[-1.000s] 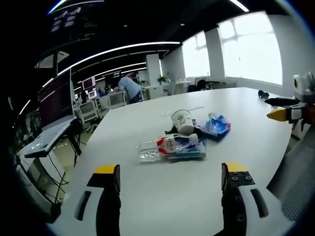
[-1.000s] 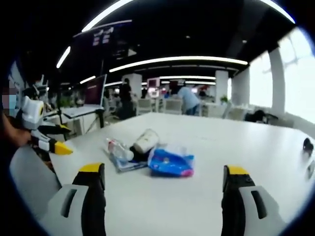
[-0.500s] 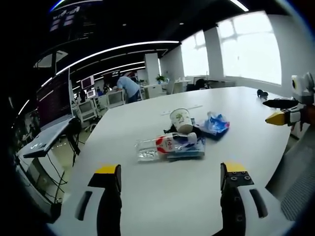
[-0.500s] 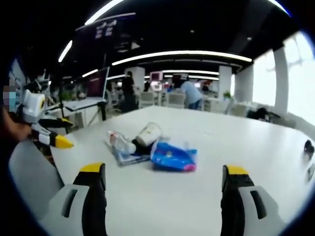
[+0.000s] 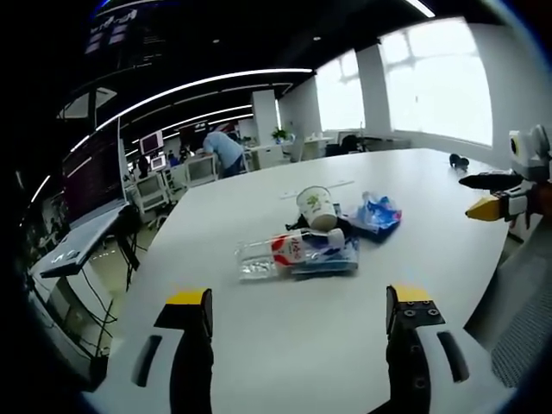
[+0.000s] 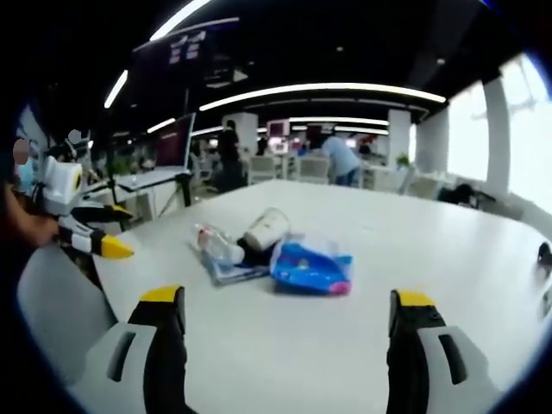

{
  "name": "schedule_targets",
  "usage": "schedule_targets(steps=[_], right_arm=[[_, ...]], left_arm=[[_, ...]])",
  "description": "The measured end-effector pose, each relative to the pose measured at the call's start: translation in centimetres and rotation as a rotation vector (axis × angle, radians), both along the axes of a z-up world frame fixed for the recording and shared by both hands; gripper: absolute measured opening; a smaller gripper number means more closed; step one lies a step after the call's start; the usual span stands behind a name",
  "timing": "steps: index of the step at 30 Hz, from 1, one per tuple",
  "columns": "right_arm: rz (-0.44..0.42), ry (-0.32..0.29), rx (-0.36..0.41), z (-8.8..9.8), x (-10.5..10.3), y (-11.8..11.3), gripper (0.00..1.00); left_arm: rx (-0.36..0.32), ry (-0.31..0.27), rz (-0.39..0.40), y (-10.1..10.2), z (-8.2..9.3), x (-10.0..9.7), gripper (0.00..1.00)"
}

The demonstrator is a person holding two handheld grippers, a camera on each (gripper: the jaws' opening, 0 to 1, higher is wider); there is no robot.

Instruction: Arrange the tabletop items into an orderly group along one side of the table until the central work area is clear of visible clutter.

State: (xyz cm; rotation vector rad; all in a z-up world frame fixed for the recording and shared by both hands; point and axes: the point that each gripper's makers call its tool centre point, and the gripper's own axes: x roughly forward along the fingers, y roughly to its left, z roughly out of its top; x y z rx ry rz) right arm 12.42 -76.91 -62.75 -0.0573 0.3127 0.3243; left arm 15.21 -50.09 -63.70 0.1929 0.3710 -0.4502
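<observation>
So the clutter is all bunched in one little heap out on the white table (image 5: 259, 345): a clear plastic bottle (image 5: 289, 253) lying on its side, a paper cup (image 5: 317, 208) tipped over just behind the bottle and touching the heap, and a blue snack bag (image 5: 377, 215) right next to the cup. There's also something flat and bluish under the bottle, can't tell what. Left gripper (image 5: 298, 317) hangs above the table's near edge, jaws spread wide, nothing in them, well short of the bottle. Right gripper (image 6: 285, 317) is spread wide and empty too, facing the heap from the bag's side, with the bag (image 6: 312, 269) nearest it and the bottle (image 6: 217, 245) beyond.
</observation>
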Motion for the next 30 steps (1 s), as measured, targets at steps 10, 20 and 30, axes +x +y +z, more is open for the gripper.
schedule_targets(steps=[10,20,30], right_arm=[[0.030,0.020,-0.008,-0.42,-0.18,0.59,0.96],[0.037,0.038,-0.018,-0.88,-0.23,0.75,0.97],[0.037,0.043,-0.010,-0.95,-0.23,0.80,0.96]], left_arm=[[0.003,-0.005,0.005,0.10,0.09,0.06,0.81],[0.012,0.003,0.009,0.25,-0.09,0.09,0.81],[0.039,0.020,-0.003,0.13,-0.63,-0.03,0.80]])
